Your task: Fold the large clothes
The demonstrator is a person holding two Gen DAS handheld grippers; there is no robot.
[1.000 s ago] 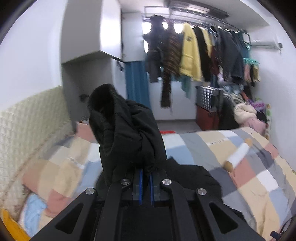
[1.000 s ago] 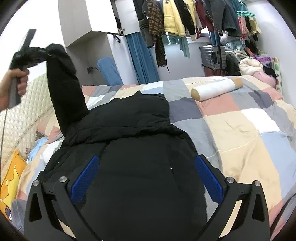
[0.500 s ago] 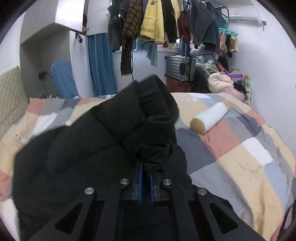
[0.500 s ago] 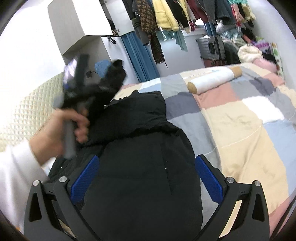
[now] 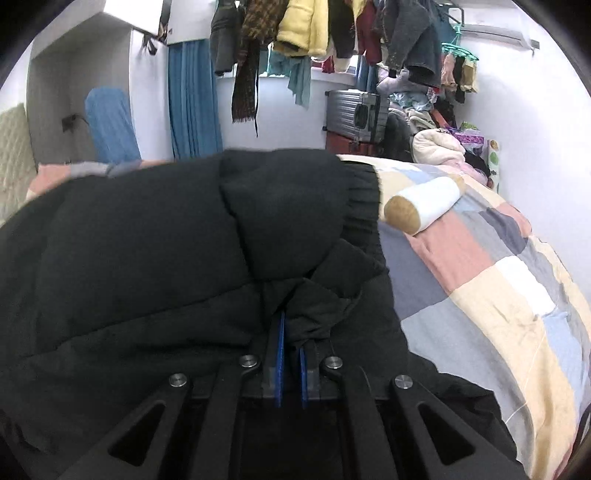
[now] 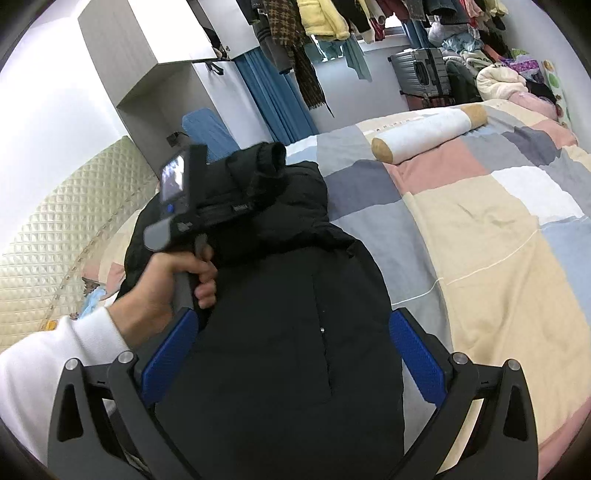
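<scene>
A black puffer jacket (image 6: 288, 332) lies lengthwise on the patchwork bed (image 6: 498, 236). My left gripper (image 5: 290, 328) is shut on the jacket's sleeve (image 5: 291, 206), whose ribbed cuff bunches up just ahead of the blue pads. In the right wrist view that same left gripper (image 6: 255, 199) is held by a hand (image 6: 173, 273) with a white cuff, low over the jacket's upper part, the sleeve (image 6: 266, 162) folded across the body. My right gripper (image 6: 291, 354) hovers over the jacket's lower half with its jaws wide open and nothing between the pads.
A white and tan bolster pillow (image 6: 424, 136) lies across the far side of the bed. A quilted headboard (image 6: 55, 221) is on the left. Hanging clothes (image 5: 332, 26), a grey suitcase (image 5: 356, 114) and a blue curtain (image 5: 192, 103) line the far wall.
The left gripper has come down and across with the sleeve, from raised high at the left to low over the jacket's body. The right gripper has shifted slightly and stays open.
</scene>
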